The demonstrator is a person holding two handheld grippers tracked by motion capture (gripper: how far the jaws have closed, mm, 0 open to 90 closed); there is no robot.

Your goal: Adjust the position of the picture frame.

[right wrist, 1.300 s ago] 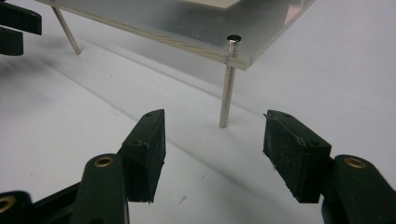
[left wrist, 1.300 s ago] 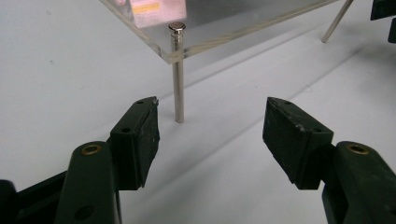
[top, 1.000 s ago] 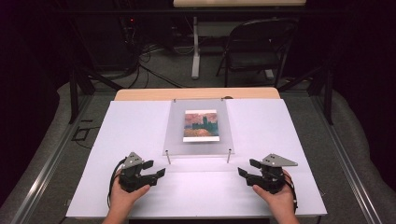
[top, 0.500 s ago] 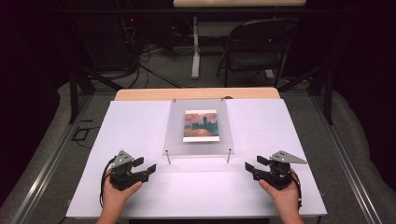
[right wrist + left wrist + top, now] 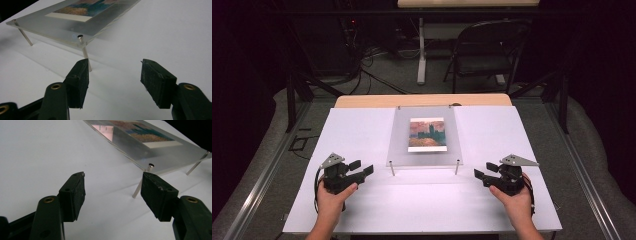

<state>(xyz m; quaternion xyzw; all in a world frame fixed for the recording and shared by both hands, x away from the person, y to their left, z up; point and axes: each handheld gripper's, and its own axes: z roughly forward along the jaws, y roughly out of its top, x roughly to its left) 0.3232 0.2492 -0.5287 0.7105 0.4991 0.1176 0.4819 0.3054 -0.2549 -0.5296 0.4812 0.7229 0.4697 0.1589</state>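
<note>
Holding its jaws apart with nothing between them, the left tool (image 5: 362,170) sits in the person's left hand (image 5: 331,197) low over the white desk (image 5: 362,135), just off the near left corner of the clear acrylic frame (image 5: 424,157). The right tool (image 5: 482,175), gripped by the right hand (image 5: 514,197), mirrors it near the frame's near right corner, its jaws likewise wide and empty. The frame stands on thin metal legs (image 5: 457,167), tilted slightly, near the desk's middle. Sandwiched inside is a small painted print (image 5: 427,134) with a pale border; no writing on it is readable. The gripper views show the round cap (image 5: 151,165) atop a corner leg; the high view adds a folding chair (image 5: 484,50) beyond the desk.
</note>
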